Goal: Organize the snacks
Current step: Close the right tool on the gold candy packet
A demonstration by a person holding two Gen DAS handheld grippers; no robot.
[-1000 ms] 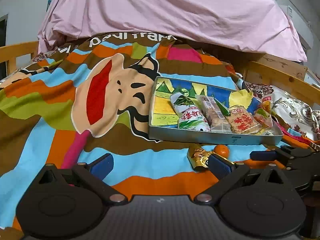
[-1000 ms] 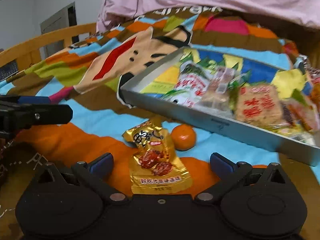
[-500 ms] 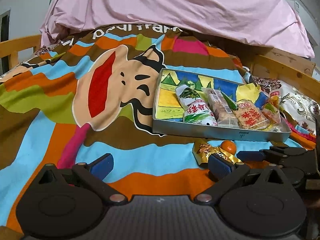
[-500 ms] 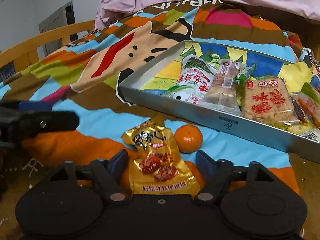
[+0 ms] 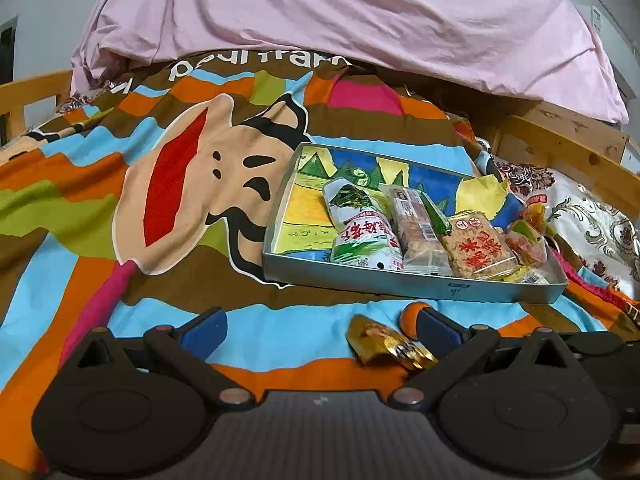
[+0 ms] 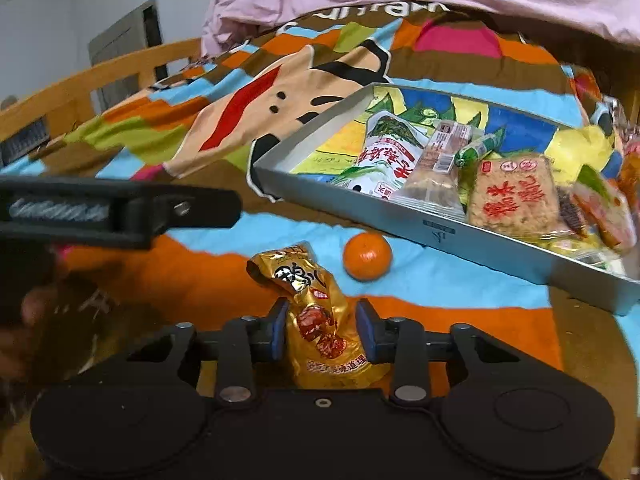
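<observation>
Your right gripper (image 6: 322,330) has the gold snack packet (image 6: 320,316) between its blue pads (image 6: 279,330), jaws closing and narrow, pads at the packet's sides. The packet lies on the striped blanket (image 6: 440,280), just short of the metal tray (image 6: 460,236). A small orange (image 6: 367,255) sits just beyond the packet, between it and the tray wall. Your left gripper (image 5: 320,328) is spread wide over the blanket, holding nothing. The tray holds wrapped snacks with red Chinese print; the blanket reads "paul fran".
</observation>
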